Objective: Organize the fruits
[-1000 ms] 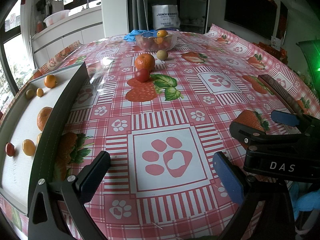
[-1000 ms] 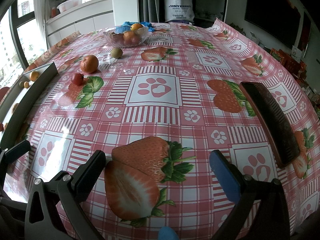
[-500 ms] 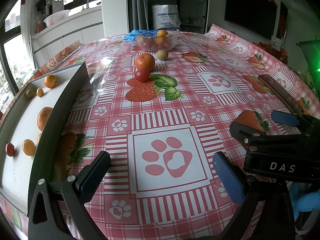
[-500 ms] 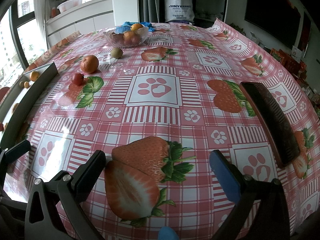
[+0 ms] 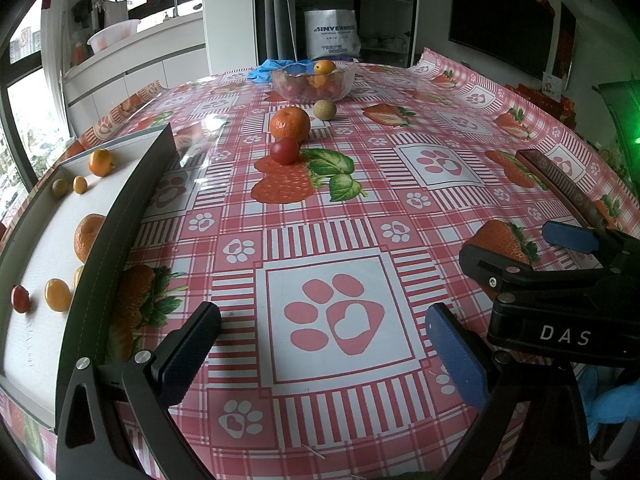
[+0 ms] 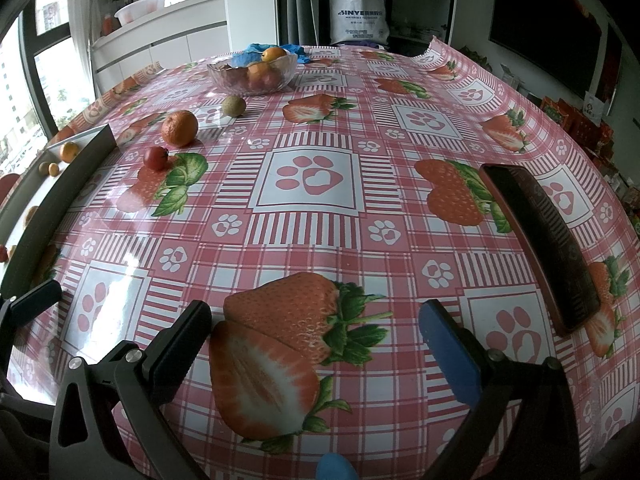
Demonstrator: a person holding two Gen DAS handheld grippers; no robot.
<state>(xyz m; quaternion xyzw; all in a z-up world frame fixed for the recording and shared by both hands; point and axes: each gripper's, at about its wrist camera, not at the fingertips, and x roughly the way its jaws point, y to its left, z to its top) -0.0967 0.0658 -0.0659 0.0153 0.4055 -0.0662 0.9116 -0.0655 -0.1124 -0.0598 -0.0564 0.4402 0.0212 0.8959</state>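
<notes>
An orange mandarin (image 5: 290, 123), a red cherry tomato (image 5: 285, 151) and a small brown-green fruit (image 5: 324, 109) lie on the tablecloth, far from both grippers. A glass bowl (image 5: 312, 86) of fruit stands behind them. A white tray (image 5: 40, 248) with a dark rim at the left holds several small fruits. My left gripper (image 5: 320, 344) is open and empty above a paw print. My right gripper (image 6: 316, 344) is open and empty near the table's front edge; it also shows in the left wrist view (image 5: 560, 264). The mandarin (image 6: 179, 128), tomato (image 6: 155, 158) and bowl (image 6: 253, 73) show in the right wrist view.
A dark oblong tray (image 6: 540, 240) lies on the right of the table. A blue cloth (image 5: 268, 69) lies behind the bowl. A white bag (image 5: 331, 34) and cabinets stand beyond the table's far end.
</notes>
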